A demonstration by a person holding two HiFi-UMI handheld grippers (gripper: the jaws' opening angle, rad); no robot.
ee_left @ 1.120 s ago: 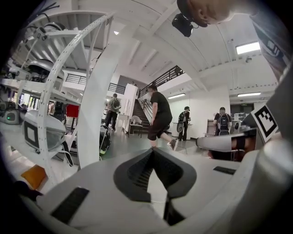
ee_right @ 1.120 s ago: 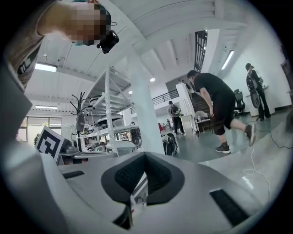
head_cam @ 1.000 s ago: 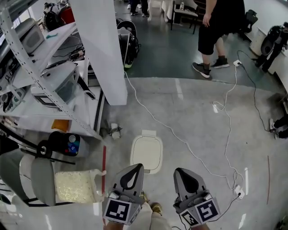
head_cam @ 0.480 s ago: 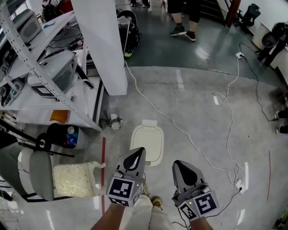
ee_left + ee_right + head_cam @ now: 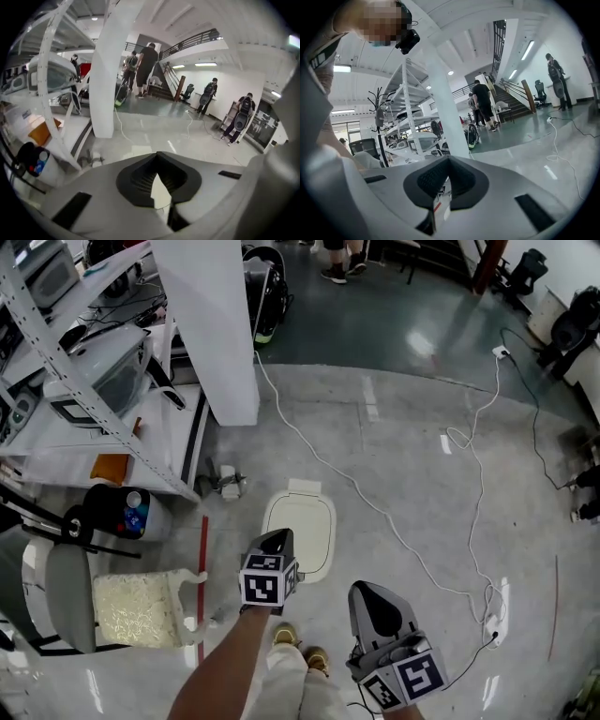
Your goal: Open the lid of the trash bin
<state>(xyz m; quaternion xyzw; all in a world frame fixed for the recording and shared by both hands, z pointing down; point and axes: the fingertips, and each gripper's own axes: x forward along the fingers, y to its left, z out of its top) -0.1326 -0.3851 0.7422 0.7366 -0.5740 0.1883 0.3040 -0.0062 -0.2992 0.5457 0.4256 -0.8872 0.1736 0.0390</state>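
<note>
Left gripper (image 5: 275, 542): jaws together, nothing between them. It hangs over the bin's near edge, at 6 o'clock of the lid.
Right gripper (image 5: 373, 604): shut too and empty, held back at 4 o'clock, apart from the bin.
Bin (image 5: 332, 542): white, on the floor dead ahead.
Lid (image 5: 302, 521): down flat.
Hinge: probably at 12 o'clock, by the tab; that's a guess.
Technique: hook the left tip under the near lip, then swing up toward 12.
Watch: cable (image 5: 375, 512) passes at 2 o'clock.
</note>
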